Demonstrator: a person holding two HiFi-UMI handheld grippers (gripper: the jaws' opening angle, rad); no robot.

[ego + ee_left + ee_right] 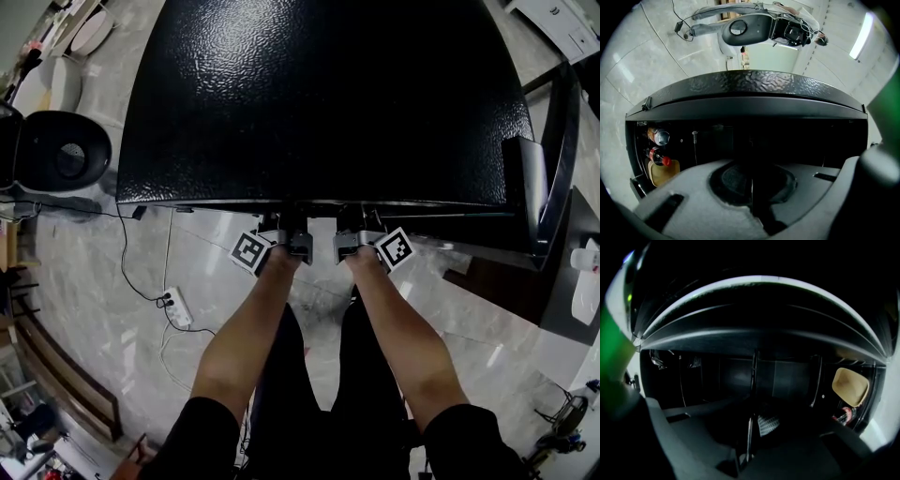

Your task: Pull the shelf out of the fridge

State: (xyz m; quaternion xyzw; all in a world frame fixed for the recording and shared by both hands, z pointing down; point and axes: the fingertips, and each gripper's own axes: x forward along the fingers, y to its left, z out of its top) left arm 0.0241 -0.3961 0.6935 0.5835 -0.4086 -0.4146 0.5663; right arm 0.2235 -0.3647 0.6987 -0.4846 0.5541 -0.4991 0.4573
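The shelf [753, 380] is inside the fridge [319, 94] and not yet drawn out. In the dark interior only a thin rod of it shows, running straight ahead from the right hand-held gripper [750, 439], whose jaws are pinched narrow on that rod. The left hand-held gripper [751, 190] is likewise nearly closed, with a pale sliver between its pads (probably the same shelf, though it is too dark to be sure). Both reach in level under the fridge's top, side by side, which I judge would give an even, straight pull. Ahead of the left one and off to its left stand a can [660, 137], a red-capped bottle [658, 157] and a tan tub [663, 172]. No brand or label is legible.
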